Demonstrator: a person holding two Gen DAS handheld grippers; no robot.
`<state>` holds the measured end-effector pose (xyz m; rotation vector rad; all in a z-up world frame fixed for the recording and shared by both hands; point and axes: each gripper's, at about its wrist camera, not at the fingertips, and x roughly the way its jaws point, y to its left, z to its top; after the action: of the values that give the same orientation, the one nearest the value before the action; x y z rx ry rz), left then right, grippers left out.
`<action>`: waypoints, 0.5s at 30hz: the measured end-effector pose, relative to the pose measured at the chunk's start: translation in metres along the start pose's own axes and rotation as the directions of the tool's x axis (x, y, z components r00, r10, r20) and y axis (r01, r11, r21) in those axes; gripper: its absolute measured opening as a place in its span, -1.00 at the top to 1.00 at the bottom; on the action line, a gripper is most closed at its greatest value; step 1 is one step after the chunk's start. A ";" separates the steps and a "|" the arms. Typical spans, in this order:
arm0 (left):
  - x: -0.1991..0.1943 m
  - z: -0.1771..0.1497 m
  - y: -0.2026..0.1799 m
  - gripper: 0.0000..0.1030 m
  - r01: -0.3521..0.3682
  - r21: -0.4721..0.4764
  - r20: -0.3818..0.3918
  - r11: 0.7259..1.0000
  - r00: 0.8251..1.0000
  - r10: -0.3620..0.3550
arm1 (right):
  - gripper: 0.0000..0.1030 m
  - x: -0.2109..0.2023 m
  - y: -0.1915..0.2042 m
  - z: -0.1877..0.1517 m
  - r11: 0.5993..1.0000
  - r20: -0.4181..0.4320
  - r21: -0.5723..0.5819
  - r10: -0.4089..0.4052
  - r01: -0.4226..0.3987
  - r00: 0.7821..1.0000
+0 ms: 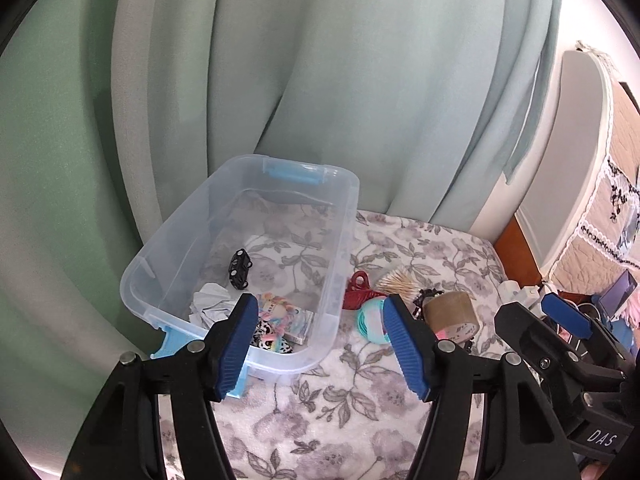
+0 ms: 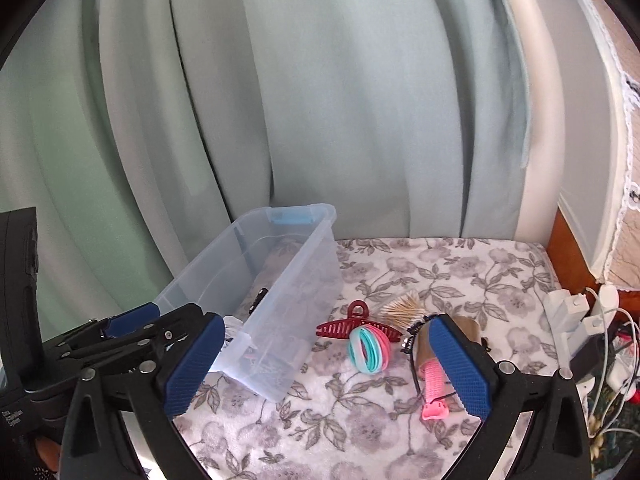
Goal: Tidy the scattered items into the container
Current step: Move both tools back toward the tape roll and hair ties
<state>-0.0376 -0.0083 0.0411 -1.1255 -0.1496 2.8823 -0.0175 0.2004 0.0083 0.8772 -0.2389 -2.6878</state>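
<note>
While both grippers hang above the floral-printed surface (image 2: 400,272), the clear plastic container (image 1: 340,248) sits at its left side against the pale green curtain (image 1: 320,60), with a light blue latch handle (image 1: 294,172) on its far rim. Its walls are see-through, so the flower print shows through the bottom. Inside lie a small black toy car (image 1: 239,269), a crumpled white paper (image 1: 210,304) and a colourful packet (image 1: 288,318).

Still outside, just right of the container, are a dark red claw clip (image 2: 356,322), a bunch of wooden sticks (image 2: 402,308), a coil of pink and turquoise hair ties (image 2: 370,346), a brown tape roll (image 1: 452,312) and a pink clip (image 2: 433,390).

The left gripper (image 1: 320,346) stands part-open with nothing between its blue pads. The right gripper (image 2: 324,368) is spread wide, empty.
</note>
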 end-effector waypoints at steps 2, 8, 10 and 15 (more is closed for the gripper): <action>0.002 -0.003 -0.012 -0.28 0.017 0.021 -0.013 1.000 1.000 -0.016 | -1.00 -0.005 -0.014 -0.004 0.999 -0.005 0.031 -0.008 0.008 1.000; 0.008 -0.014 -0.042 -0.28 0.059 0.072 -0.054 0.996 0.997 -0.055 | -1.00 -0.026 -0.051 -0.017 0.989 0.070 0.130 -0.076 0.067 0.995; 0.012 -0.017 -0.049 -0.28 0.068 0.078 -0.070 0.995 0.996 -0.062 | -1.00 -0.029 -0.062 -0.022 0.986 0.073 0.144 -0.093 0.082 0.993; 0.025 -0.027 -0.062 -0.28 0.070 0.075 -0.114 0.995 0.992 -0.061 | -1.00 -0.037 -0.090 -0.036 0.980 0.109 0.177 -0.110 0.090 0.988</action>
<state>-0.0375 0.0577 0.0109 -1.2397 -0.0670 2.7342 0.0116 0.2949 -0.0226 0.7968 -0.4710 -2.8506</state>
